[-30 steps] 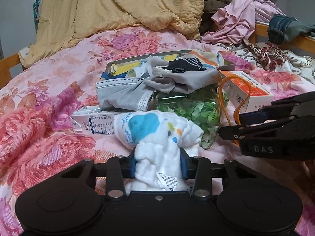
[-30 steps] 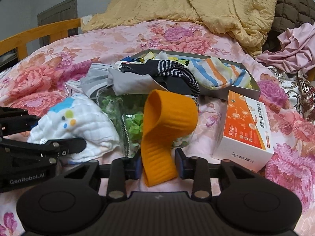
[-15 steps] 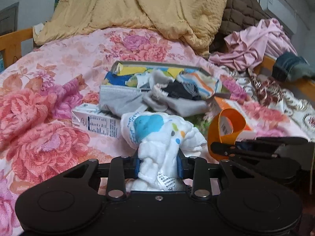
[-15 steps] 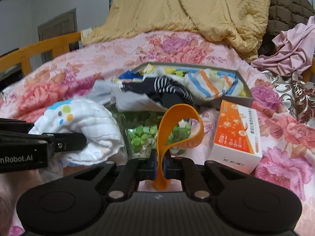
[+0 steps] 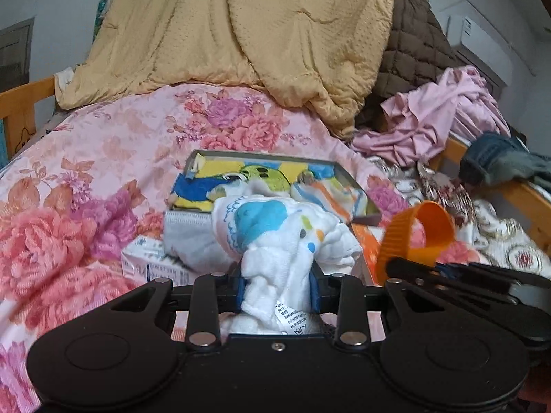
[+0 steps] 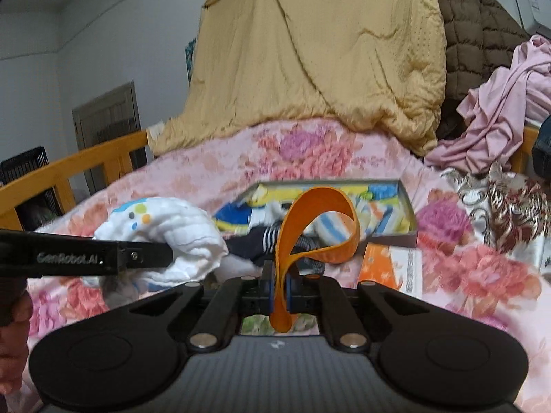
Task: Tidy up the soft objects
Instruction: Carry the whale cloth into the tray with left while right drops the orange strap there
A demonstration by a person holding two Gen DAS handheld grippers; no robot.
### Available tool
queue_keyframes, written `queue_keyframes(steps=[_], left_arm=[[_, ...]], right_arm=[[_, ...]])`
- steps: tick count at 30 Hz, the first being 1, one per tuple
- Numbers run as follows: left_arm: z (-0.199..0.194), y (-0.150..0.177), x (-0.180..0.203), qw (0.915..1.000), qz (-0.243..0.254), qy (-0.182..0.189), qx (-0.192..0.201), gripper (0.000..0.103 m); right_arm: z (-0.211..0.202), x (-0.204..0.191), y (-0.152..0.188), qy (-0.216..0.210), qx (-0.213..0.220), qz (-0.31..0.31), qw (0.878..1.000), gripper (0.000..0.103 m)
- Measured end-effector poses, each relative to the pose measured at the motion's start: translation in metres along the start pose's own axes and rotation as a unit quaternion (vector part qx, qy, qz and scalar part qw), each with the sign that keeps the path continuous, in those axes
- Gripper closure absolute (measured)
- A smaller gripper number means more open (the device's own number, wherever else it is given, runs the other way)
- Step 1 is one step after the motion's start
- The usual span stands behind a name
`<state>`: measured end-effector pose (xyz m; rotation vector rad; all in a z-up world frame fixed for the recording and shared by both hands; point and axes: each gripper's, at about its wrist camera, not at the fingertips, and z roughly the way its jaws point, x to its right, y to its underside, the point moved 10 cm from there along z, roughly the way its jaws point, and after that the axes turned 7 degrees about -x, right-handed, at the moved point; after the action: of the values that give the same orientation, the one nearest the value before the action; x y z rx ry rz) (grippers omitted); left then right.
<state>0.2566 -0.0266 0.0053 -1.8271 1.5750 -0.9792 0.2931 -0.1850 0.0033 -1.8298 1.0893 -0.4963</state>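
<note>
My left gripper [image 5: 277,290] is shut on a bunched white cloth [image 5: 282,237] with a blue patch and coloured dots, held above the bed. The same cloth [image 6: 165,230] shows at the left of the right wrist view, behind the left gripper's finger [image 6: 103,258]. My right gripper [image 6: 280,292] is shut on an orange ribbed band [image 6: 316,227] that curls up in a loop; that band [image 5: 416,234] also shows at the right of the left wrist view. Beyond both lies a shallow grey box [image 5: 261,156] [image 6: 406,203] holding folded socks and cloths.
The bed has a pink floral cover [image 5: 103,172]. A yellow quilt [image 5: 258,34] is heaped at the back, with a brown quilted coat [image 5: 409,55] and pink garments [image 5: 440,117] to the right. Small cartons [image 5: 148,265] [image 6: 389,268] lie near the box. Wooden rails [image 6: 69,168] edge the bed.
Both grippers have risen off the bed with their loads. The right gripper closed tight on the orange band, pinching it thin. The green jar has dropped out of sight below.
</note>
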Motion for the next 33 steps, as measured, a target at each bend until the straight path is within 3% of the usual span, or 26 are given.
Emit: queue_keyframes(steps=[8,12,23,27,33], left_arm=[[0.032,-0.054,-0.001,0.9998,-0.013,-0.013,0.009,0.068],[0.066,-0.078,-0.004,0.9994,-0.031,-0.012,0.002,0.068],[0.175,-0.119,-0.006,0.9965,-0.079,-0.013,-0.024,0.068],[0.208,-0.13,-0.001,0.9963,-0.073,-0.022,-0.039,0.068],[0.242,-0.136,0.009,0.9961,-0.059,-0.026,-0.061,0.068]], right_arm=[[0.029,0.028,-0.057,-0.021,0.039,0.006,0.999,0.097],[0.068,0.056,-0.079,-0.024,0.048,0.019,0.998,0.097],[0.145,0.121,-0.085,-0.042,0.044,0.098,0.993,0.097],[0.158,0.133,-0.083,-0.046,0.046,0.11,0.992,0.096],[0.185,0.145,-0.082,-0.012,0.036,0.096,0.995,0.09]])
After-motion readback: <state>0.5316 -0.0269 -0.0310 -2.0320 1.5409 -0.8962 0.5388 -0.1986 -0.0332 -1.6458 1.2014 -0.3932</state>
